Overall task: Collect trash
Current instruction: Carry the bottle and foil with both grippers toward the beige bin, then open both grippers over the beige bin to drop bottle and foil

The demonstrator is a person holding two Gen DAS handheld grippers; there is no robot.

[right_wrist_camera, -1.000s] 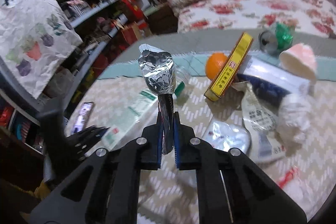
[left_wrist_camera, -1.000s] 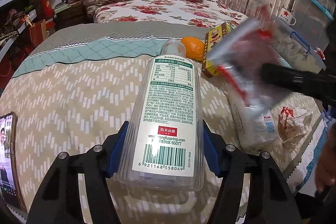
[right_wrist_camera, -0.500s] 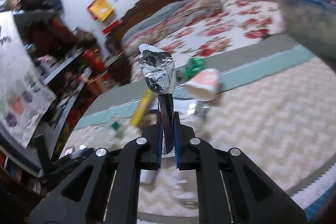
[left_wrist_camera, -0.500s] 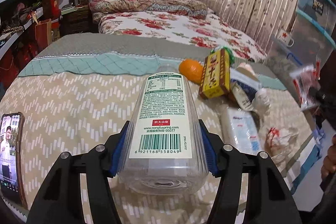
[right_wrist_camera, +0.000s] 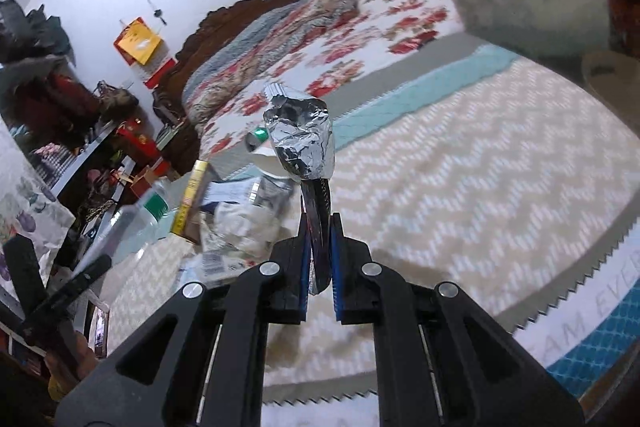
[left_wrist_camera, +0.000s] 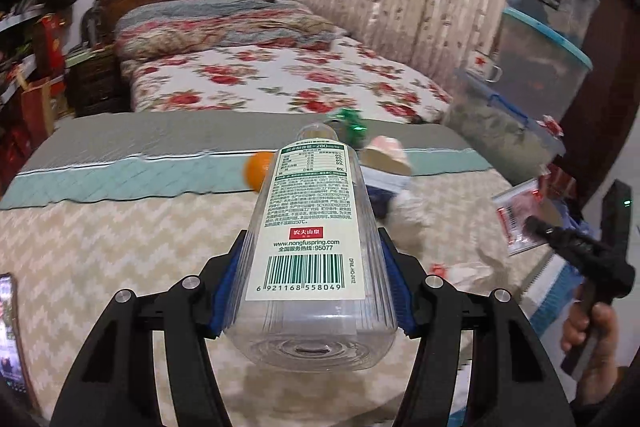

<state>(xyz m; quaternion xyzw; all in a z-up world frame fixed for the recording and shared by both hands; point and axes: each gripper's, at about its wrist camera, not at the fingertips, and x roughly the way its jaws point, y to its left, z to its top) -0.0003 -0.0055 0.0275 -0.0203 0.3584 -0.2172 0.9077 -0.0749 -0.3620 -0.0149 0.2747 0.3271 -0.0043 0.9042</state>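
- Left gripper (left_wrist_camera: 310,291) was clamped around an empty clear water bottle (left_wrist_camera: 310,247), held up over the zigzag bedspread (left_wrist_camera: 100,247).
- Right gripper (right_wrist_camera: 319,263) pinched a crinkly foil wrapper (right_wrist_camera: 302,143), lifted clear of the bed.
- Orange (left_wrist_camera: 258,169), yellow box (right_wrist_camera: 191,199) and other wrappers sat on the bed.

trash pile (right_wrist_camera: 240,227) left; quilt (right_wrist_camera: 480,187) open right

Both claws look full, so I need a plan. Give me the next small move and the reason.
Probably carry both loads off the bed to wherever trash goes; no bin shows here. The left claw grips the clear plastic bottle, the right claw pinches a foil wrapper, so neither can pick up the litter left on the quilt.
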